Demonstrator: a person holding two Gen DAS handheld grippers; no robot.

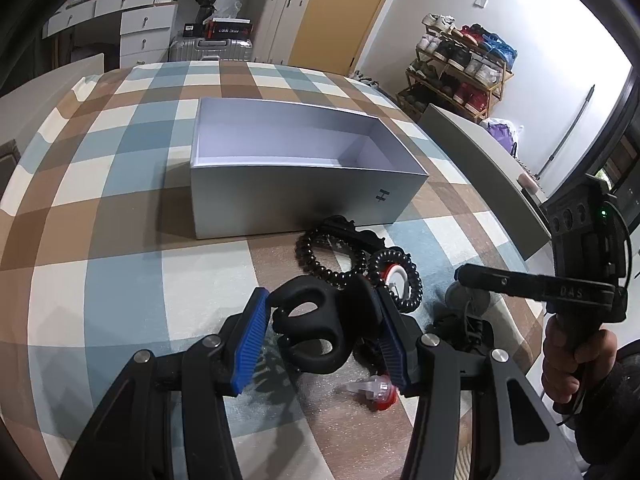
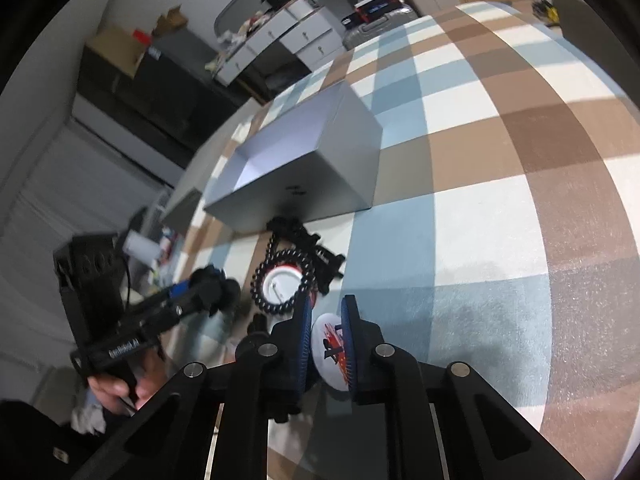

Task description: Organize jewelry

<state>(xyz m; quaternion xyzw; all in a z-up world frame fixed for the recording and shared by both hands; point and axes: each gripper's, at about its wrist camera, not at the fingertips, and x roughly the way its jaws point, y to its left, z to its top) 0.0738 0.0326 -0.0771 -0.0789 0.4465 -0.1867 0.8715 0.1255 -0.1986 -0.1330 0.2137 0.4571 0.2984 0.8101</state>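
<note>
My left gripper (image 1: 320, 300) is shut on a black hair claw clip (image 1: 316, 328), held just above the checked tablecloth (image 1: 120, 264). Beyond it lie a black beaded bracelet (image 1: 320, 252) and a black spiral hair tie (image 1: 400, 280) ringing a red-and-white badge. An open silver box (image 1: 288, 196) stands behind them, with nothing visible inside. In the right wrist view my right gripper (image 2: 328, 306) is shut on a round white badge with red print (image 2: 330, 350), low over the cloth. The same box (image 2: 320, 184) and the spiral hair tie (image 2: 282, 284) lie ahead, with the left gripper (image 2: 200, 296) to the left.
A small clear and red piece (image 1: 376, 392) lies on the cloth under my left gripper. A grey chair back (image 1: 480, 168) stands at the table's right edge. Suitcases (image 1: 280, 20), white drawers (image 1: 140, 28) and a shoe rack (image 1: 460, 68) stand beyond the table.
</note>
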